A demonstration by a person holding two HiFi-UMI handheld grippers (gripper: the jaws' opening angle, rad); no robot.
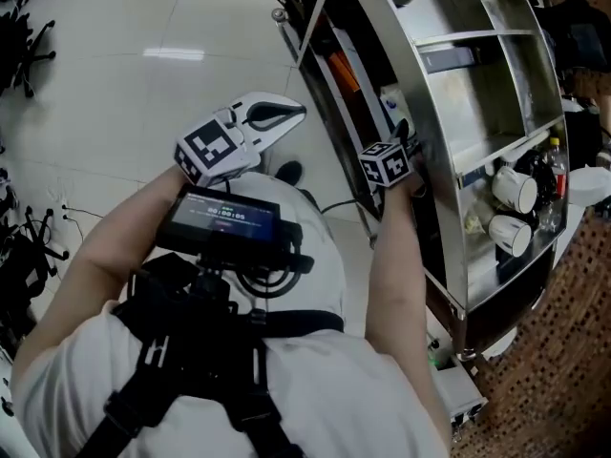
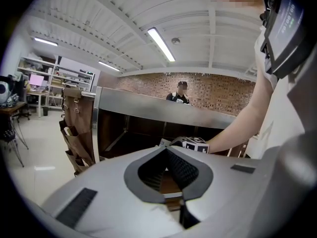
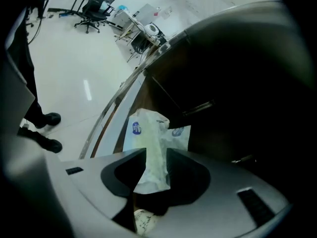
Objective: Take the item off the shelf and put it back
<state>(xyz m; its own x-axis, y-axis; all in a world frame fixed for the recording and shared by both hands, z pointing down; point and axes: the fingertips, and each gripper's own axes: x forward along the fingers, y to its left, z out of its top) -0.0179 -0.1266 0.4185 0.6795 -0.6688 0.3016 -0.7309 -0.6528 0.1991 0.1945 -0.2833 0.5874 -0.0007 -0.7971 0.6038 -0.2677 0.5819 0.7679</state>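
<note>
The right gripper, the nearer one, is reaching into the stainless-steel shelf rack with jaws wide around the white crinkled plastic packet with blue logos, lying lengthwise between them on the shelf, while the left gripper is idling closed and empty outside.
</note>
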